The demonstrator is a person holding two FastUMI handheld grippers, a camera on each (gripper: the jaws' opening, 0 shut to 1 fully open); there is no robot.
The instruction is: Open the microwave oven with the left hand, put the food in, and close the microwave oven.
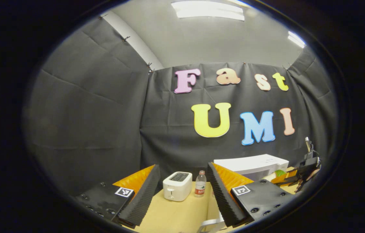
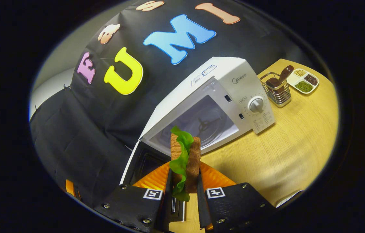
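Note:
The white microwave (image 2: 234, 81) stands on the wooden table with its door (image 2: 138, 161) swung open to the left and the turntable cavity (image 2: 202, 124) exposed. My right gripper (image 2: 184, 176) is shut on a sandwich (image 2: 185, 155) of brown bread and green lettuce, held upright just in front of the cavity. My left gripper (image 1: 182, 166) is open with nothing between its fingers, held back to the left of the microwave (image 1: 252, 165). From there the right gripper (image 1: 302, 171) appears at the far right with the sandwich (image 1: 279, 173).
A white toaster (image 1: 177, 185) and a water bottle (image 1: 200, 184) stand at the back of the table (image 1: 172, 213). Right of the microwave are a wire utensil holder (image 2: 278, 90) and a divided dish of beans (image 2: 303, 81). Open tabletop (image 2: 286, 155) lies in front.

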